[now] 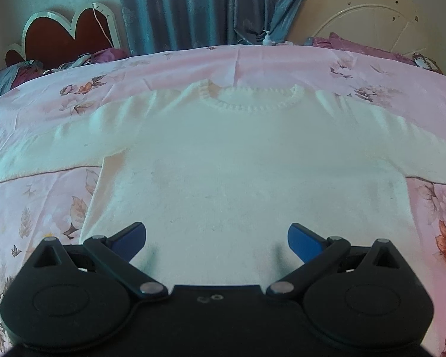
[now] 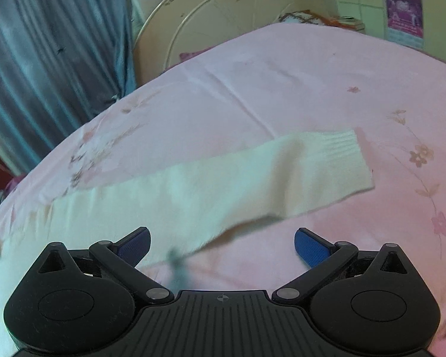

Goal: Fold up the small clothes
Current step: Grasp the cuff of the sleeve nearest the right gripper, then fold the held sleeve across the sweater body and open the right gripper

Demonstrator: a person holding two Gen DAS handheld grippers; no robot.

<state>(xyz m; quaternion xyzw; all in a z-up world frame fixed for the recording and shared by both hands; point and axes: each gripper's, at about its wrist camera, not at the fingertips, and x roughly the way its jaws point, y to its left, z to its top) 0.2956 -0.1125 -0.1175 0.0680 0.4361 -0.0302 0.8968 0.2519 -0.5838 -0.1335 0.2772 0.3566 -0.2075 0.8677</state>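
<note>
We judged that the folding had not yet begun: the white knit sweater (image 1: 238, 160) lay spread flat and face up on the bed (image 1: 282, 59), its ribbed collar (image 1: 249, 101) on the side away from us and both sleeves stretched straight out from the body. Our left gripper (image 1: 217, 239) hovered over the sweater's lower body with its jaws wide apart and nothing between them. Our right gripper (image 2: 222, 247) was likewise wide and empty, poised near the lower edge of the sweater's right sleeve (image 2: 223, 184), whose ribbed cuff (image 2: 351, 154) lay farther out from the body; the slight blur left us unable to tell whether either blue pad touched the fabric. The next move, in our judgement, called for pinching that sleeve and carrying it across the sweater's body, keeping the soft knit from bunching. Beneath the sweater the pink floral bedsheet (image 1: 44, 208) showed a few creases. Beyond the collar hung blue-grey curtains (image 1: 193, 6), with a heart-shaped headboard (image 1: 65, 35) to one side of them, a cream rounded headboard (image 1: 371, 15) to the other, and a small pump bottle (image 1: 267, 40) between.
</note>
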